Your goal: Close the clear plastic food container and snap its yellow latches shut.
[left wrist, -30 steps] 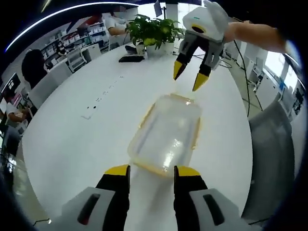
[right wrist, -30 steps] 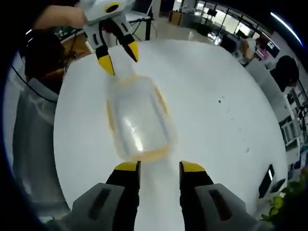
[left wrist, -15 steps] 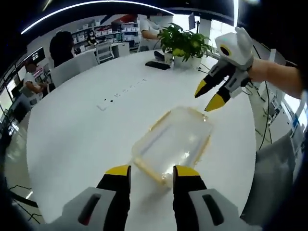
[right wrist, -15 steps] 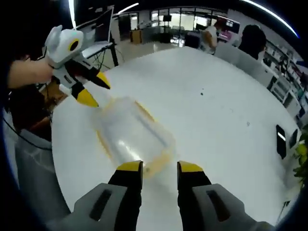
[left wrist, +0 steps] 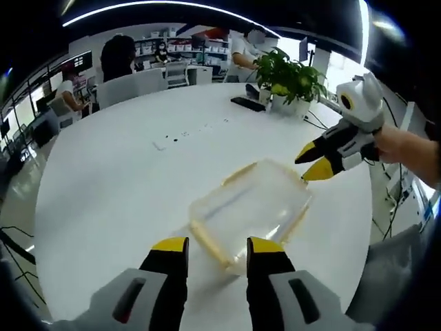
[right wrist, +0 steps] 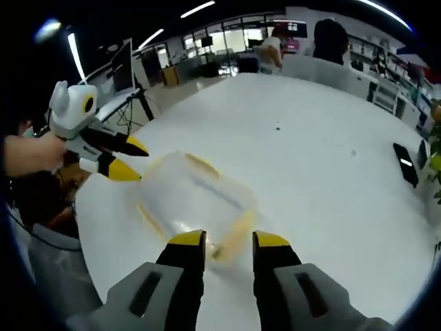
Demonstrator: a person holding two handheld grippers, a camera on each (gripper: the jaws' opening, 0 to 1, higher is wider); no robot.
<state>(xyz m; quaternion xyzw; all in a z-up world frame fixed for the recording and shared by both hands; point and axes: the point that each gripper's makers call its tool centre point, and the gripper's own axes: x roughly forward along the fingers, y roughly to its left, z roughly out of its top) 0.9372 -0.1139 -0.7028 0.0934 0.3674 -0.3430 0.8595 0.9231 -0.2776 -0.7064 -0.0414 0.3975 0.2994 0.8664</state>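
Note:
A clear plastic food container [left wrist: 249,212] with yellow latches along its edges lies flat on the white round table [left wrist: 117,186], its lid on. My left gripper [left wrist: 212,246] stands open just short of the container's near corner, nothing between its fingers. My right gripper [left wrist: 313,160] comes in from the right, open, its yellow tips at the container's far right corner. In the right gripper view the same container [right wrist: 193,196] lies ahead of my right gripper [right wrist: 220,239], and the left gripper [right wrist: 127,157] points at its left end.
A potted plant [left wrist: 289,76] and a dark flat device [left wrist: 247,103] sit at the table's far side. Another dark device [right wrist: 406,164] lies at the right in the right gripper view. Chairs and seated people [left wrist: 120,58] ring the far edge. A grey chair [left wrist: 389,276] stands at the near right.
Both views have swung around the container, which now lies more crosswise. The right gripper has come lower, its tips down at the container's corner. Both grippers stay open.

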